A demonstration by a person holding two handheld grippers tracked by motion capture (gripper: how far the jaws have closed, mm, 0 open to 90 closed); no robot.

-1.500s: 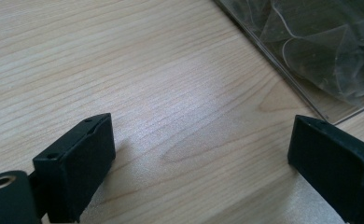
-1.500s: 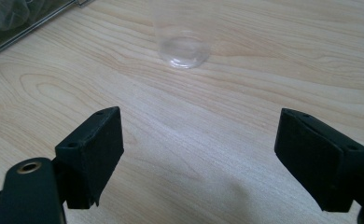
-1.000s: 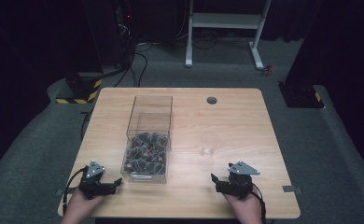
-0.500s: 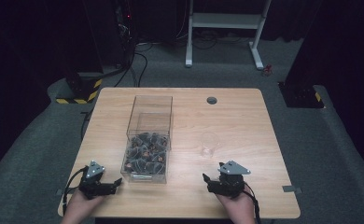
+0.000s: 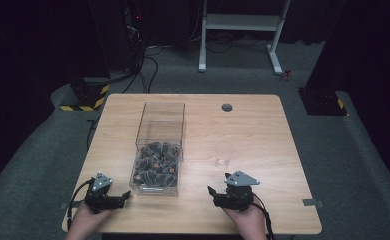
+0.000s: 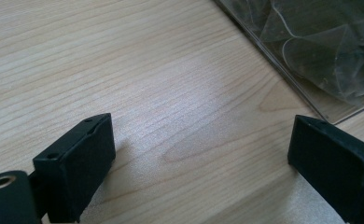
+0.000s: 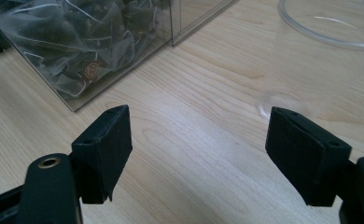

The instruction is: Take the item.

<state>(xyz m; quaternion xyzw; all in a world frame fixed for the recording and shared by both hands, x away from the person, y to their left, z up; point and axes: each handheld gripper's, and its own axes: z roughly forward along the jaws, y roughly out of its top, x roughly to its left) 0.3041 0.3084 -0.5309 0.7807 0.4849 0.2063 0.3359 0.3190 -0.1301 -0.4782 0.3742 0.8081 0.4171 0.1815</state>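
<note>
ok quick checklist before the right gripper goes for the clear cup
1. Right gripper jaws apart with nothing between them: ok, bare wood shows between them in the right gripper view.
2. Clear cup upright and standing apart from the clear box: ok.
3. Path from right gripper to cup free of things: ok, only bare table lies between.
4. Cup lined up between the jaws: not ok, in the right gripper view it sits off toward the right-hand jaw.
5. Left gripper open and out of the way near the box's front corner: ok.
6. Cup empty: cannot tell for sure, though nothing shows inside it.
</note>
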